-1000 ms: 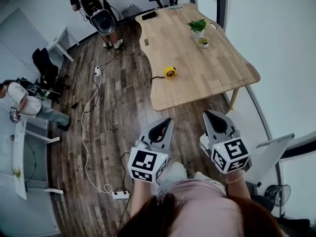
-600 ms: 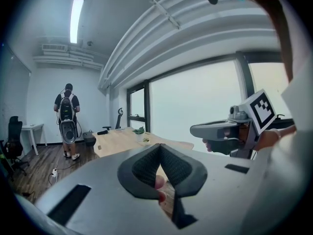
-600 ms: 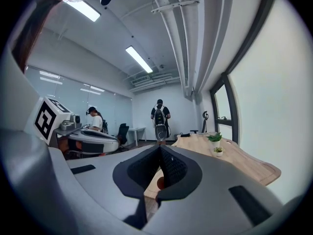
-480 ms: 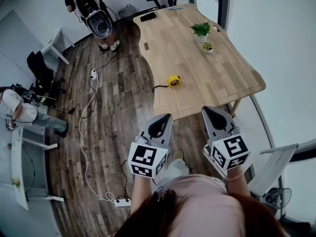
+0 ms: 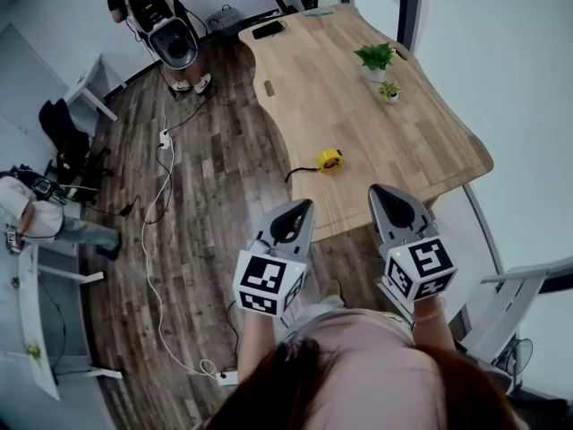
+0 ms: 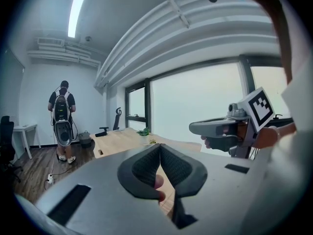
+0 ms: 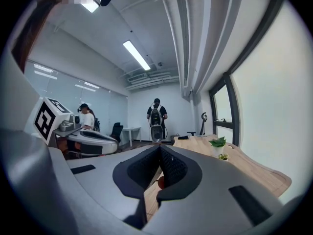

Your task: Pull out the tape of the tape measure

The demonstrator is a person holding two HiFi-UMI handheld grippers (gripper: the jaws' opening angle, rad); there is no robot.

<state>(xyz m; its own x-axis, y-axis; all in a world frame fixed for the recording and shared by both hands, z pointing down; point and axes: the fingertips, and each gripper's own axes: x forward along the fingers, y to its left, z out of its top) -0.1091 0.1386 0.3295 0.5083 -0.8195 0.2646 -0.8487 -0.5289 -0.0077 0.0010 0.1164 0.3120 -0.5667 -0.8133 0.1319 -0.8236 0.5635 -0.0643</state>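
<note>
1. Left gripper (image 5: 302, 206) and right gripper (image 5: 380, 191): both fully closed, nothing held, raised just short of near edge of wooden surface (image 5: 376, 106).
2. Yellow tape measure (image 5: 329, 159): lying on surface near that edge, ahead of and between both grippers, judged about equally near each; black strap (image 5: 300, 170) trailing leftward.
</note>
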